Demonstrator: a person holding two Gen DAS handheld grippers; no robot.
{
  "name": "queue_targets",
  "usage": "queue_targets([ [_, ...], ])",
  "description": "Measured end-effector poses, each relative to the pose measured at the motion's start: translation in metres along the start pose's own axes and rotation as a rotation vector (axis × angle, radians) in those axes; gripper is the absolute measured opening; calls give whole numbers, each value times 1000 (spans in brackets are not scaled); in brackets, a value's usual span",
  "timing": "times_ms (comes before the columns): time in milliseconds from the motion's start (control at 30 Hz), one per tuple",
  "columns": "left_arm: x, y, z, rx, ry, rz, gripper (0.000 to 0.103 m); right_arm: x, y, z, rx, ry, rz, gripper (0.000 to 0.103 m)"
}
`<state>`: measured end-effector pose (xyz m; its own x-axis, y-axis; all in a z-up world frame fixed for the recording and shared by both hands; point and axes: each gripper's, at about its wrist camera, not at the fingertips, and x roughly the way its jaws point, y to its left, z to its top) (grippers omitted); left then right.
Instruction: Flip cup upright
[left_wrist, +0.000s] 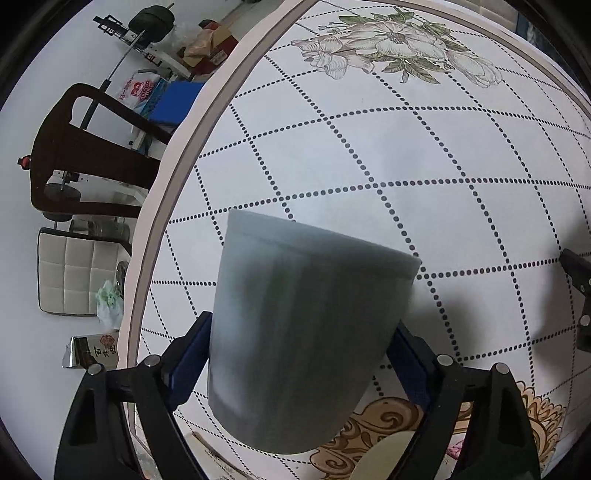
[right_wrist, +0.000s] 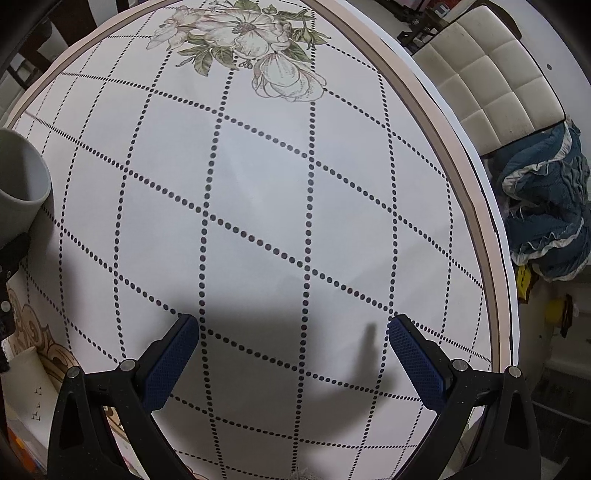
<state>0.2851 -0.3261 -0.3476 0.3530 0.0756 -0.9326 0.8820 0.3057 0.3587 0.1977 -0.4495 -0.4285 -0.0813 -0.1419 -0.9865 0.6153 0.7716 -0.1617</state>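
Grey-blue and matte, the cup (left_wrist: 306, 332) sits clamped in my left gripper (left_wrist: 301, 354), both blue pads (left_wrist: 188, 354) pressed against its sides, so these jaws are closed on it. From the left wrist view its wider rim end points away from the camera and its rounded base comes toward me; the wall is slightly blurred. It is lifted off the bench (left_wrist: 424, 155), over the near part of the dotted-grid cloth, close to the bench's left edge, with the gold scroll print just below it.

My right gripper (right_wrist: 293, 354) hovers over the middle of the bench with nothing between its blue pads (right_wrist: 170, 365); its jaws stand wide apart. Its shadow falls on the cloth beneath. At the left edge of that view I see the cup's open mouth, tilted upward and to the right. A flower print (right_wrist: 251, 40) marks the far edge. Beyond the bench's right edge stand a cream quilted chair (right_wrist: 487, 62) and a heap of blue cloth (right_wrist: 546, 210).
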Motion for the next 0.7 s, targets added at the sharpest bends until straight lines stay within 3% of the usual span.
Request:
queue_targets([
  [433, 2, 19, -4, -89, -16, 2, 84, -12, 6, -3, 4, -29, -18, 103],
  [700, -24, 37, -12, -156, -65, -2, 82, -38, 16, -9, 12, -52, -20, 103],
])
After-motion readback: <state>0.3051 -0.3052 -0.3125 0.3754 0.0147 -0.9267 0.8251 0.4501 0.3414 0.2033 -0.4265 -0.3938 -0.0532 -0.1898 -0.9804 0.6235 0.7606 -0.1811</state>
